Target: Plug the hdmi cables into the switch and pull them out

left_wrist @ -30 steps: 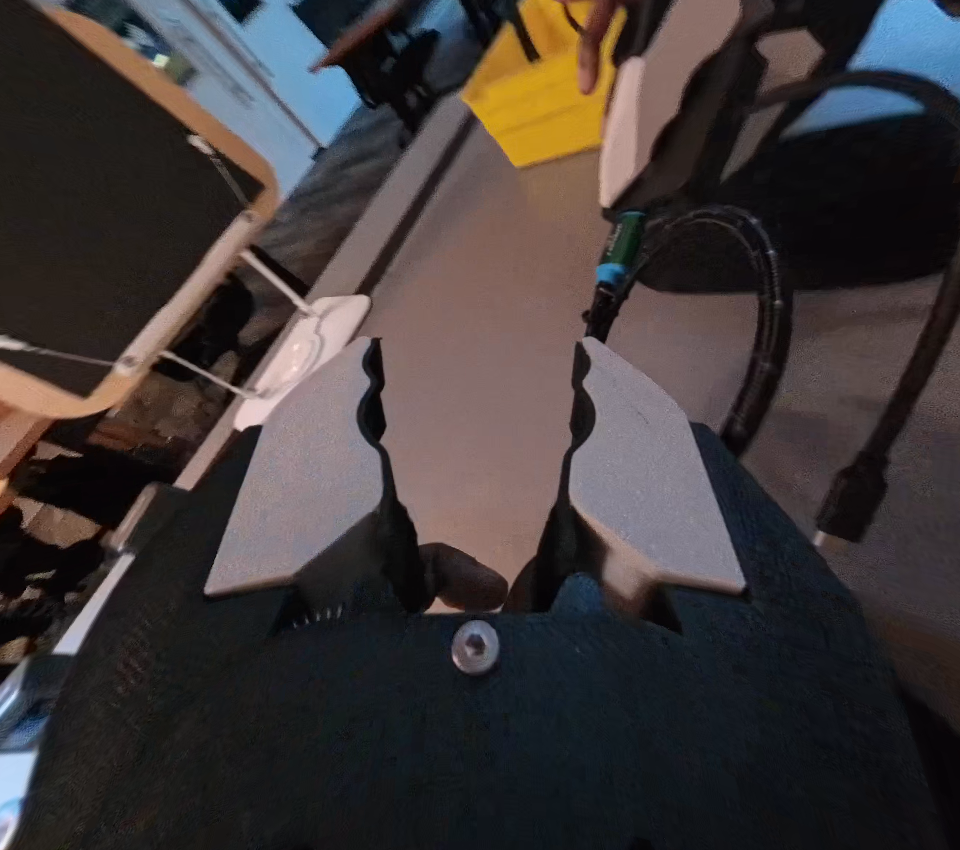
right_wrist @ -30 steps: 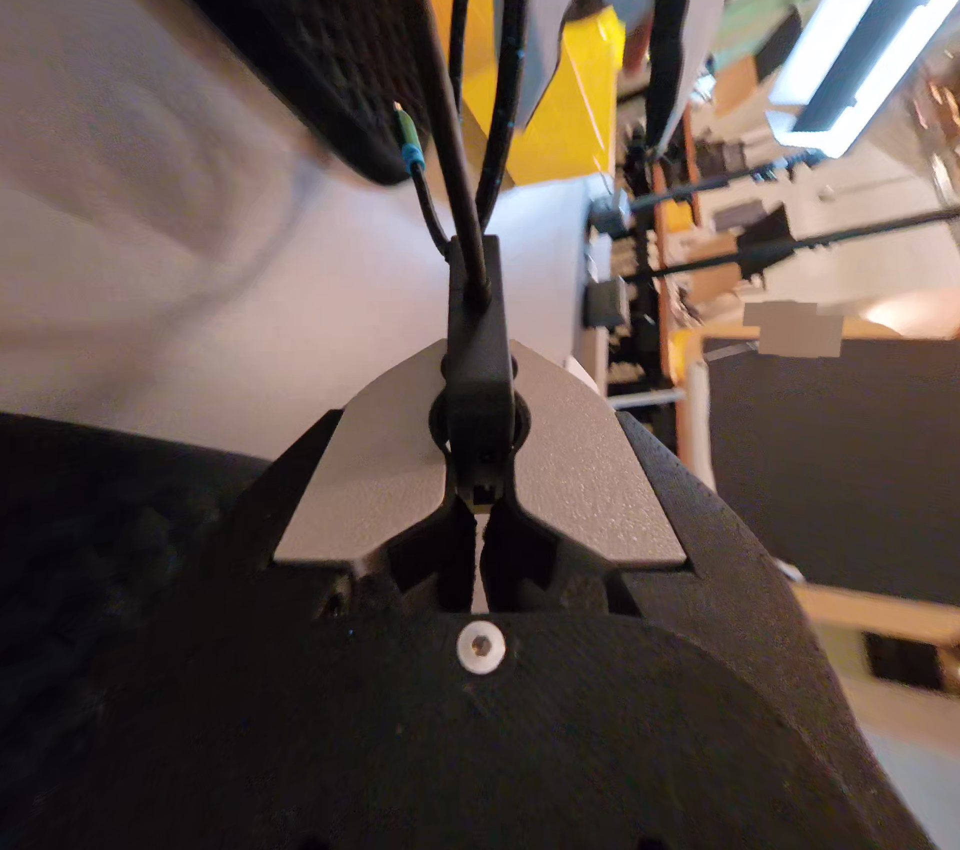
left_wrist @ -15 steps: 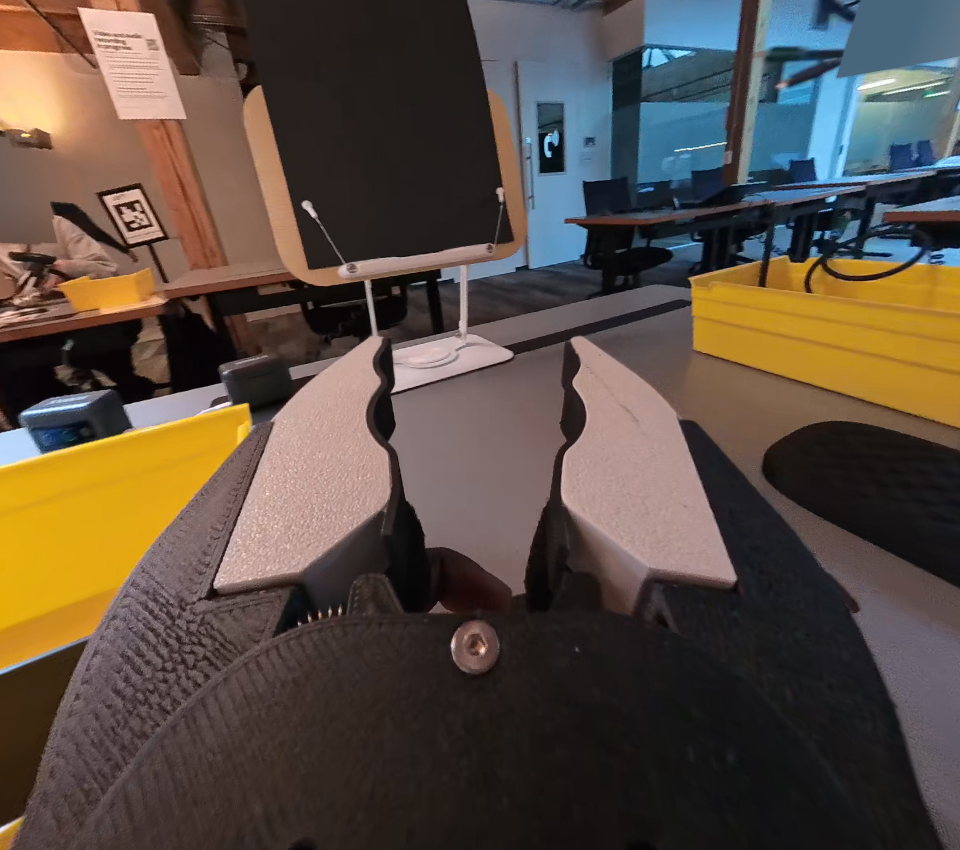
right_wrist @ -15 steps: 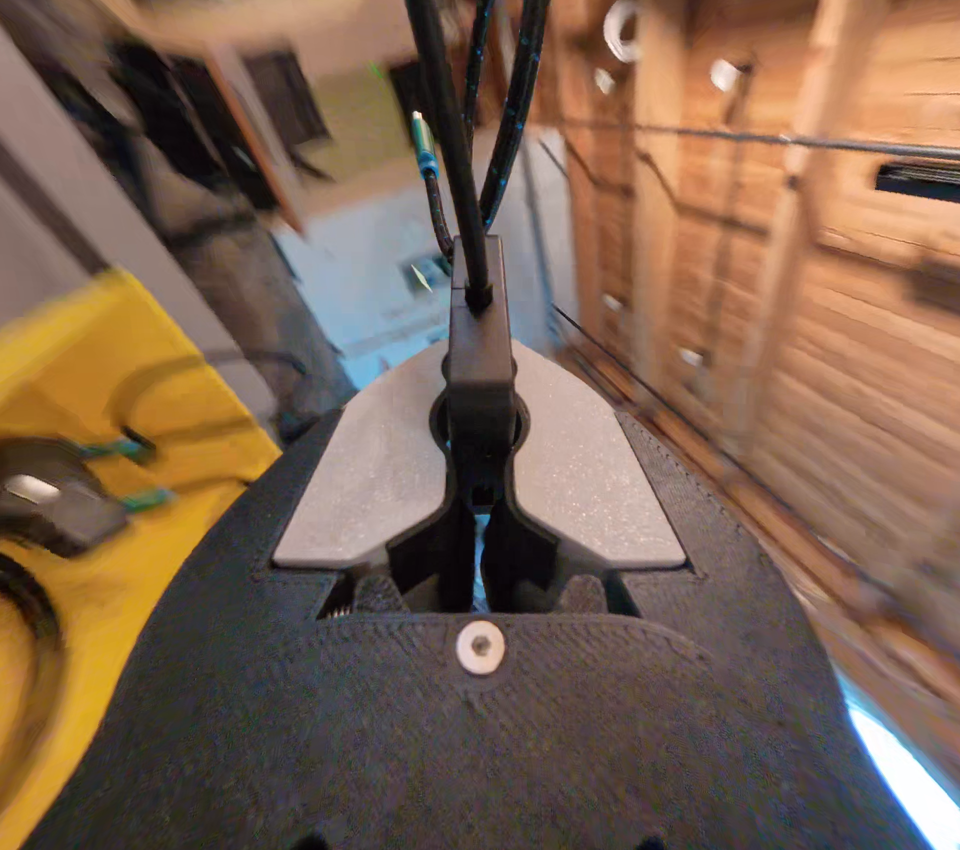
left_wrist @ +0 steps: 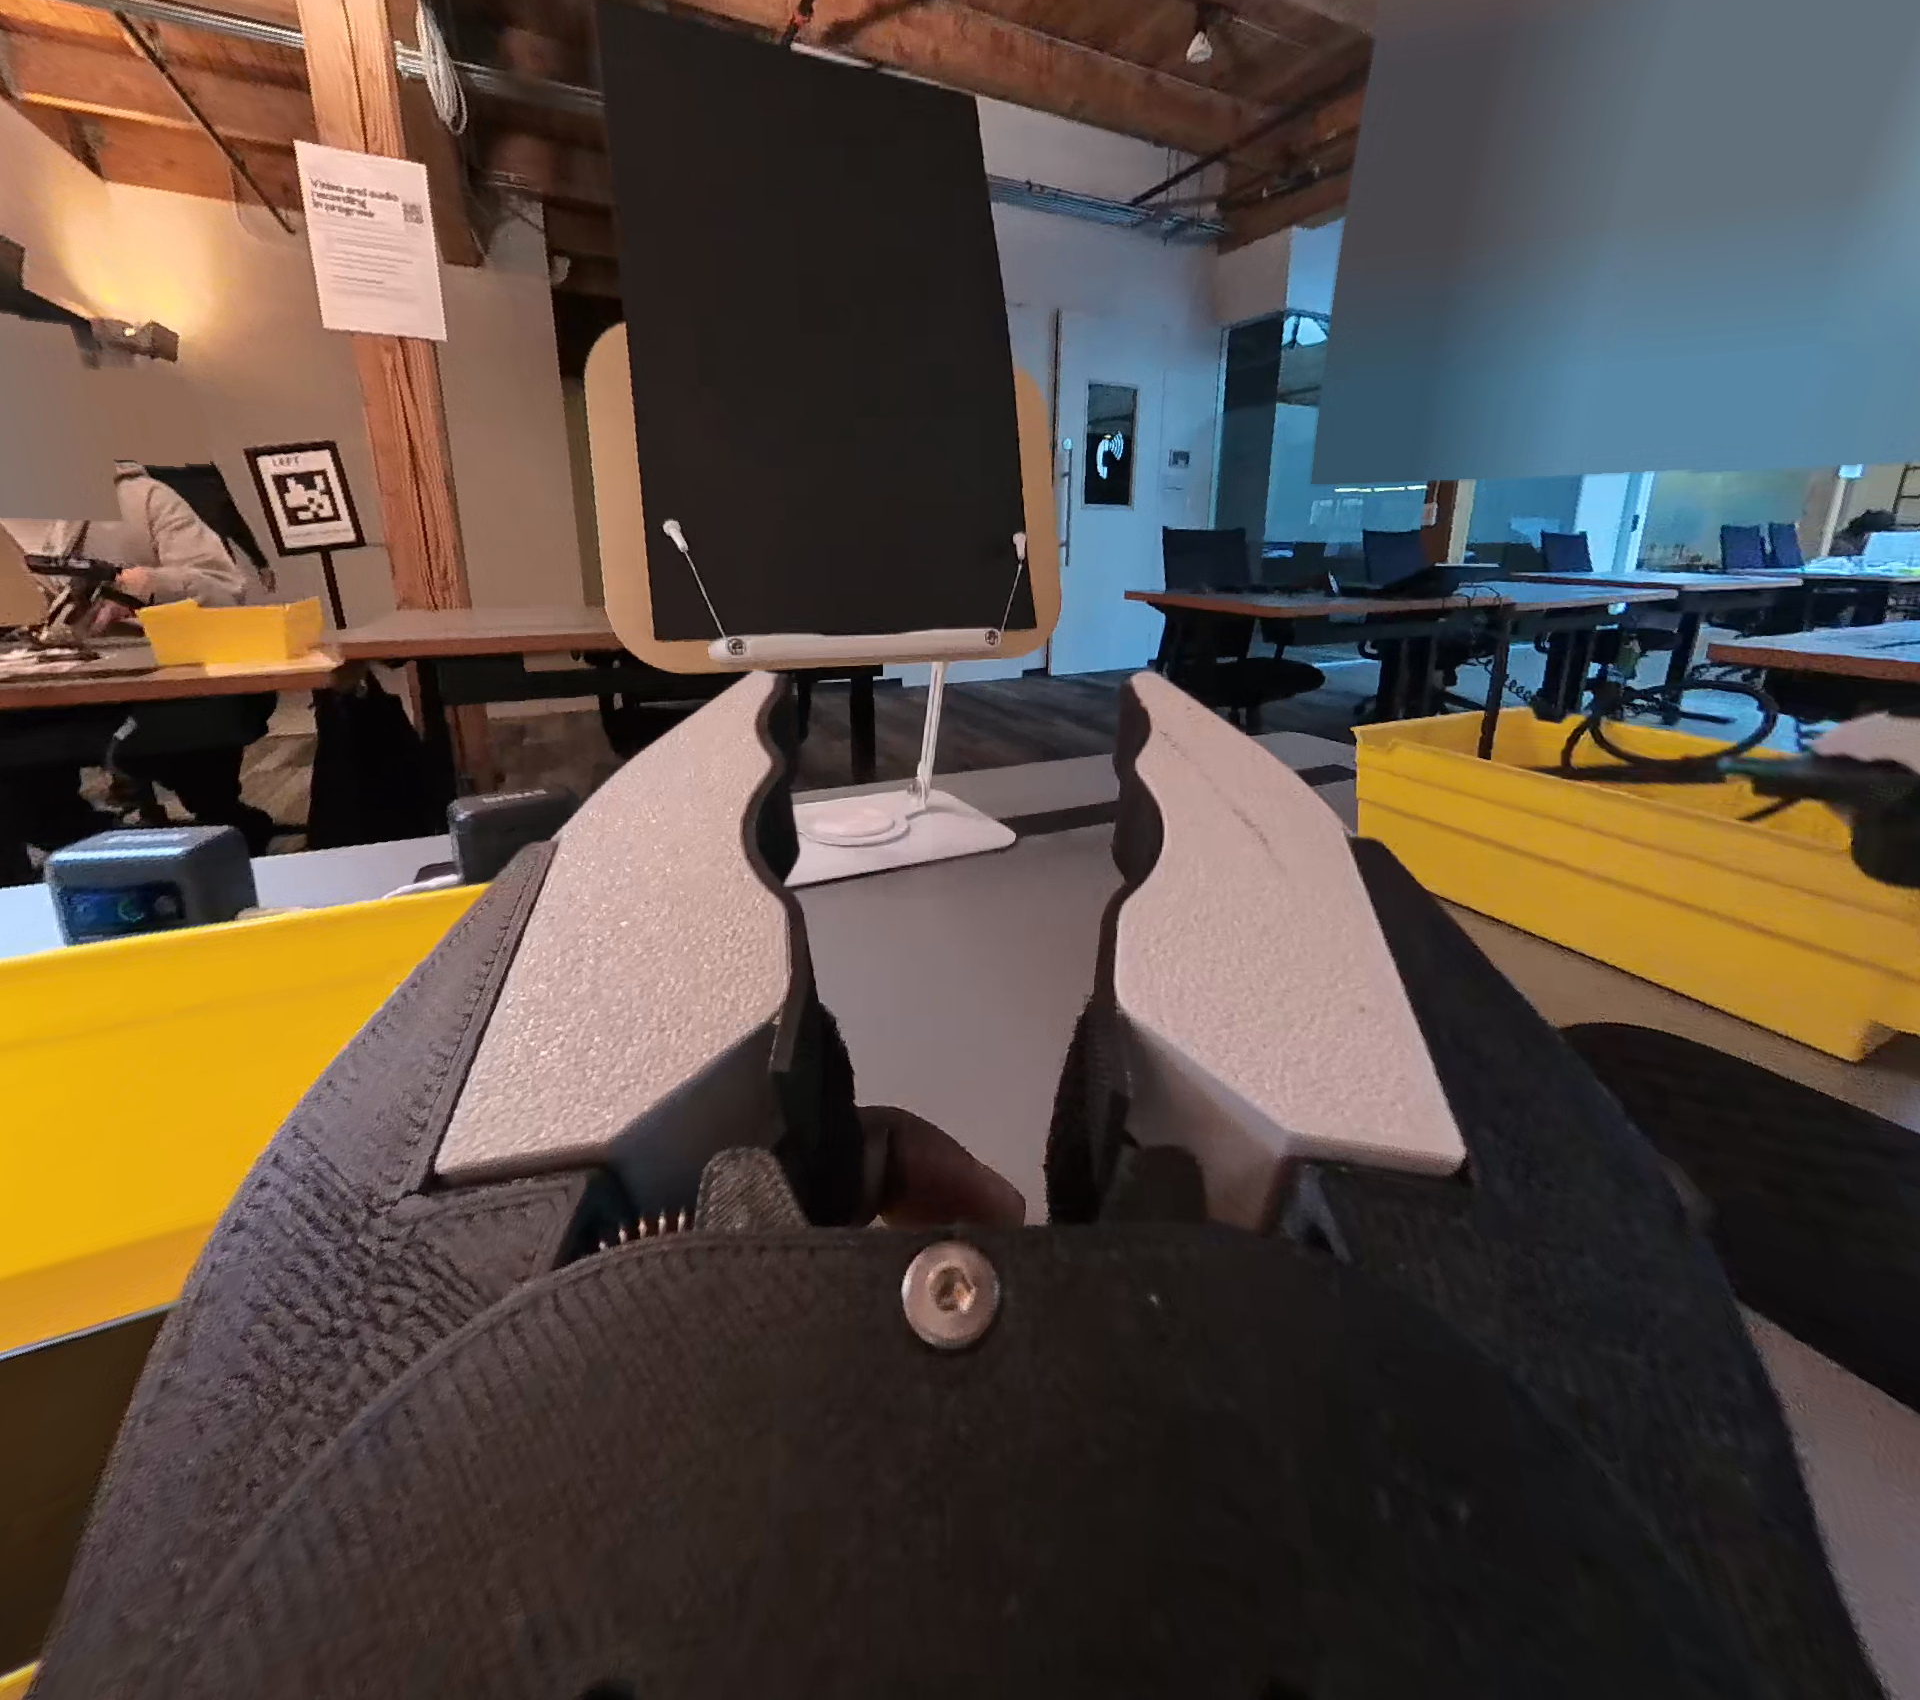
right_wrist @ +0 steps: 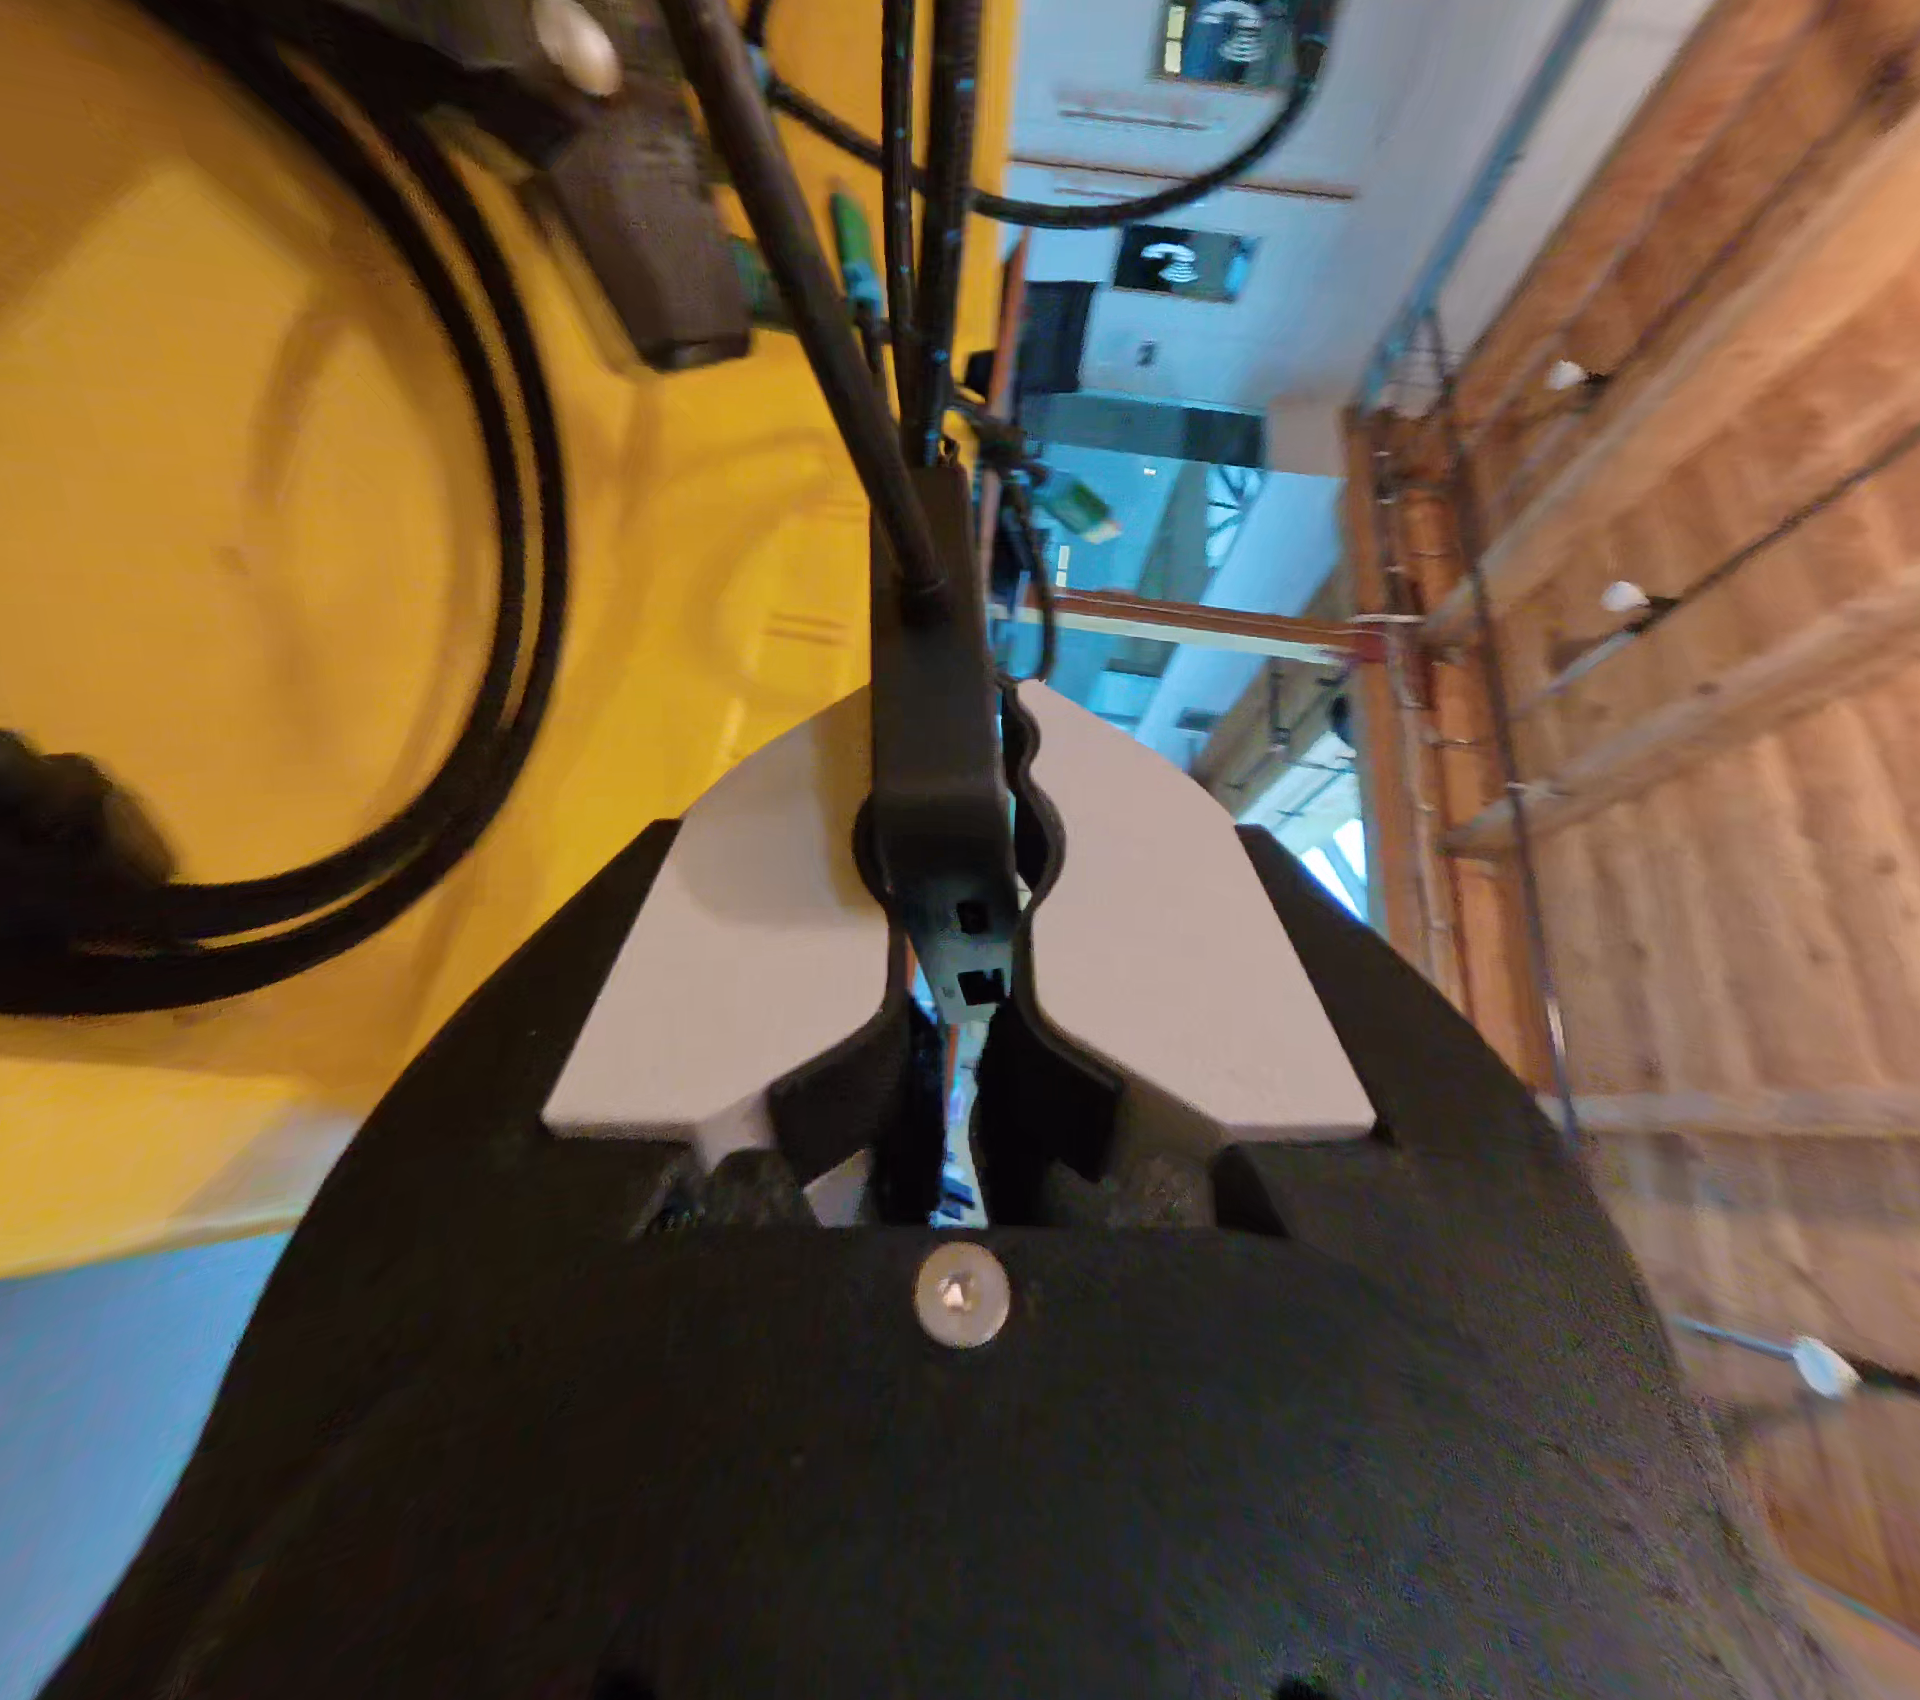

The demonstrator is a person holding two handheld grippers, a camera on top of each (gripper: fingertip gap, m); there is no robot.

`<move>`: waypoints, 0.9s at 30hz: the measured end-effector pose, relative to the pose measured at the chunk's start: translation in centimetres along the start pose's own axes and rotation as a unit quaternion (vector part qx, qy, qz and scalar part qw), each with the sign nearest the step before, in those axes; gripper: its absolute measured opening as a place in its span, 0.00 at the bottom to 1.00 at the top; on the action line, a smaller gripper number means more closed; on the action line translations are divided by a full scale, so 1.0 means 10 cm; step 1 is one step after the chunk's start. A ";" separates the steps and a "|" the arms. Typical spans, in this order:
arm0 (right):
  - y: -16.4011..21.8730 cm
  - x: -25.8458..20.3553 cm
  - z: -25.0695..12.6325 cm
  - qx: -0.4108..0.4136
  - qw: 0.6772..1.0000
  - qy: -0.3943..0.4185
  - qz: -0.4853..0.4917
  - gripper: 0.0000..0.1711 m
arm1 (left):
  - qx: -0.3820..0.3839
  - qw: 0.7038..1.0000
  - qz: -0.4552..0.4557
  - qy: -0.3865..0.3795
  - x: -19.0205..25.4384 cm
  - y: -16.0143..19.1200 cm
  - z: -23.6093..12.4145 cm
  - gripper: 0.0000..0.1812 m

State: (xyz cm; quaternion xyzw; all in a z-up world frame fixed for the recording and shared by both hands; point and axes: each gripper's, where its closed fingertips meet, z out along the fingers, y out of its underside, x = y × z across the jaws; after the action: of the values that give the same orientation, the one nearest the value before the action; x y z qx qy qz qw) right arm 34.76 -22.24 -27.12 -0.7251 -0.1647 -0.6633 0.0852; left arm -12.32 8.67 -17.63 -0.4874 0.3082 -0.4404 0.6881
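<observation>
Two yellow bins are flanking your left gripper (left_wrist: pixel 951 803): one yellow bin (left_wrist: pixel 177 1058) is sitting close on its left, and a second yellow bin (left_wrist: pixel 1621 871) is standing off to its right with loops of black cable inside. Straight beyond the gripper, a black board on a white stand (left_wrist: pixel 810 362) is rising from the grey table (left_wrist: pixel 935 975), and a dark mat (left_wrist: pixel 1787 1162) is lying on the table to the gripper's right. Nothing is sitting between your left fingers (left_wrist: pixel 665 944); you are holding them spread well apart with only bare table showing in the gap.

Your right gripper (right_wrist: pixel 987 715) is tilting hard over the second bin (right_wrist: pixel 260 611), whose floor is filling the space to its left. You are keeping its fingers (right_wrist: pixel 1164 923) almost closed around the HDMI plug (right_wrist: pixel 940 767), though a thin slit is showing between the plug and the right finger. The plug's long axis is running along the fingers: its metal tip is pointing back toward the gripper body, and its black cable (right_wrist: pixel 748 144) is leading forward and away. Coiled cables (right_wrist: pixel 520 507) and another black connector (right_wrist: pixel 665 258) are lying in the bin ahead of the plug, crowding the space beyond it.
</observation>
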 end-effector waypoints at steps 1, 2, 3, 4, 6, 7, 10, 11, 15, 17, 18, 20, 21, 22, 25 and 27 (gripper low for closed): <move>-0.02 -0.08 0.02 0.005 1.000 -0.019 0.005 0.10 | -0.002 1.000 -0.002 0.001 0.00 -0.01 0.00 0.32; -0.06 -0.14 0.02 0.013 0.999 -0.031 0.008 0.10 | -0.009 1.000 -0.009 0.005 0.00 0.00 0.00 0.32; -0.09 -0.17 0.01 0.019 0.999 -0.039 -0.003 0.11 | -0.016 1.000 -0.019 0.010 0.01 0.01 0.01 0.32; -0.11 -0.22 0.01 0.023 0.998 -0.052 -0.017 0.13 | -0.022 0.999 -0.031 0.016 0.03 0.01 0.01 0.32; -0.13 -0.41 -0.02 0.033 0.991 -0.129 -0.032 0.21 | -0.023 0.998 -0.046 0.028 0.06 0.00 0.02 0.32; -0.10 -0.48 -0.04 0.027 0.986 -0.163 -0.020 0.24 | -0.021 0.998 -0.049 0.031 0.07 -0.01 0.02 0.32; -0.04 -0.57 -0.15 0.035 0.969 -0.242 0.040 0.33 | -0.028 0.999 -0.037 0.028 0.06 -0.01 0.04 0.33; -0.01 -0.56 -0.19 0.036 0.962 -0.262 0.064 0.35 | -0.029 0.999 -0.029 0.025 0.06 -0.01 0.04 0.33; 0.16 -0.34 -0.31 0.030 0.946 -0.278 0.164 0.46 | -0.024 0.999 -0.018 0.018 0.04 -0.06 0.00 0.33; 0.22 -0.14 -0.35 0.038 0.940 -0.258 0.222 0.46 | -0.026 0.999 -0.024 0.017 0.03 -0.06 -0.02 0.33; 0.23 -0.05 -0.39 0.049 0.933 -0.249 0.254 0.48 | -0.025 0.999 -0.025 0.015 0.01 -0.06 -0.03 0.33; 0.19 0.12 -0.48 0.078 0.910 -0.241 0.327 0.52 | -0.023 0.999 -0.026 0.008 -0.02 -0.07 -0.06 0.33; 0.15 0.21 -0.54 0.096 0.890 -0.237 0.377 0.53 | -0.019 0.999 -0.029 0.007 -0.03 -0.09 -0.08 0.33; 0.07 0.30 -0.61 0.120 0.858 -0.242 0.438 0.55 | -0.016 0.999 -0.035 0.007 -0.04 -0.10 -0.09 0.33; -0.30 0.45 -0.94 0.207 0.712 -0.331 0.584 0.60 | 0.000 0.998 -0.060 0.015 -0.04 -0.18 -0.13 0.33; -0.47 0.35 -1.10 0.211 0.668 -0.392 0.596 0.60 | 0.017 0.996 -0.083 0.022 -0.03 -0.27 -0.16 0.33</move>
State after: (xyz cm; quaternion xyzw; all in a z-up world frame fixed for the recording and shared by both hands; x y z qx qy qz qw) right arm 23.10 -21.21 -22.98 -0.8247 0.1489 -0.0737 0.5406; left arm -14.65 7.99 -15.62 -0.4895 0.2736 -0.5122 0.6505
